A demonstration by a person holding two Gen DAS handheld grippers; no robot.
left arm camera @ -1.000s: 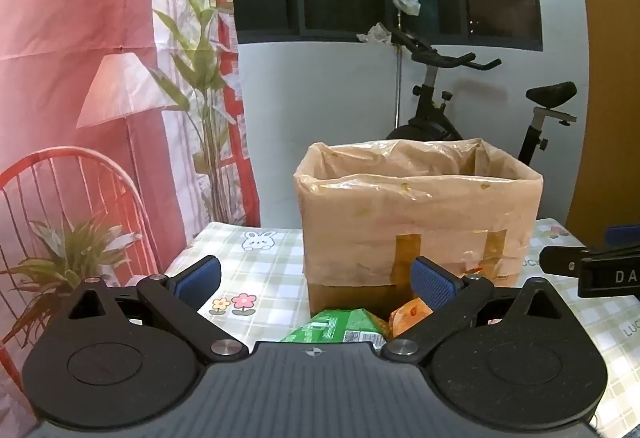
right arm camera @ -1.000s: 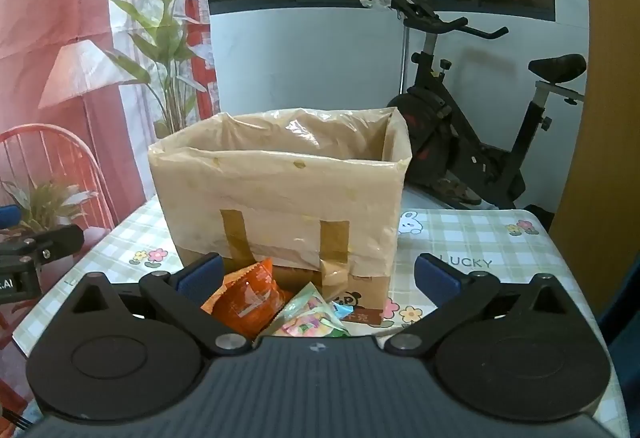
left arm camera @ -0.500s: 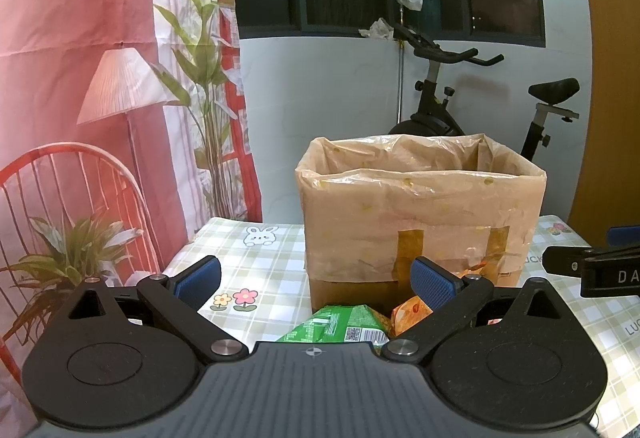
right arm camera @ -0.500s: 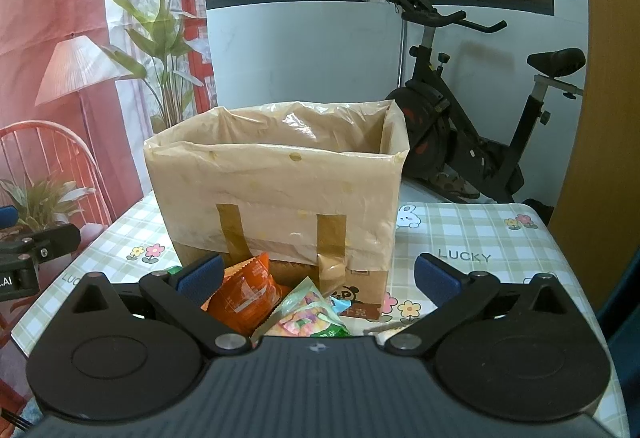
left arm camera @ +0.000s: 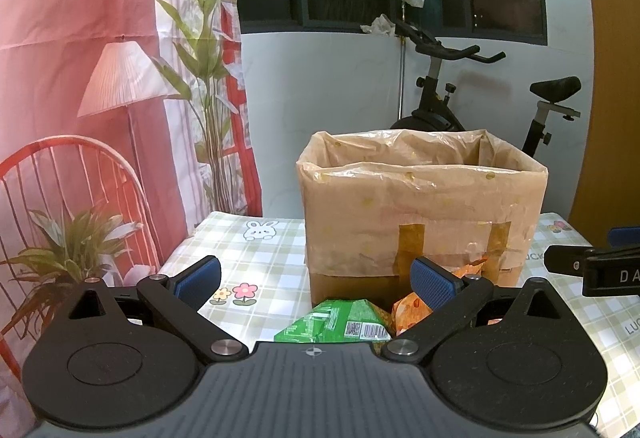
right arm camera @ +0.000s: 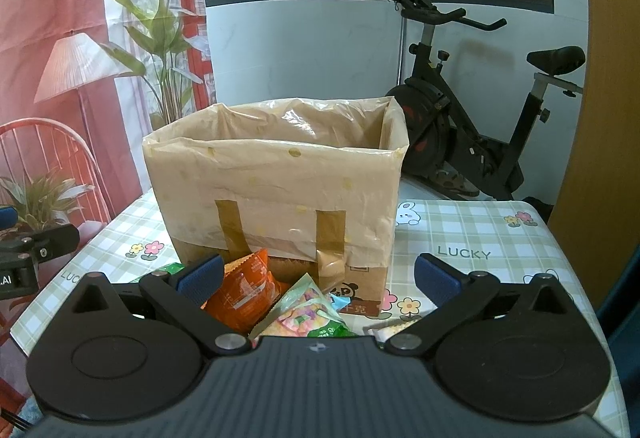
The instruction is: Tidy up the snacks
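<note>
A cardboard box lined with a tan plastic bag (left arm camera: 420, 206) stands open on the checked tablecloth; it also shows in the right wrist view (right arm camera: 276, 190). Snack packs lie in front of it: a green pack (left arm camera: 340, 324), an orange pack (right arm camera: 244, 294) also seen in the left wrist view (left arm camera: 408, 312), and a pastel candy pack (right arm camera: 306, 314). My left gripper (left arm camera: 316, 278) is open and empty above the green pack. My right gripper (right arm camera: 318, 276) is open and empty above the orange and candy packs.
An exercise bike (right arm camera: 472, 142) stands behind the table. A pink printed curtain (left arm camera: 80, 38) hangs at the left. The right gripper's finger (left arm camera: 592, 270) shows at the left wrist view's right edge. The tablecloth (right arm camera: 480, 238) extends right of the box.
Both grippers have risen slightly and tilted, so the box and snack packs sit a little lower in view. Both stay open and empty.
</note>
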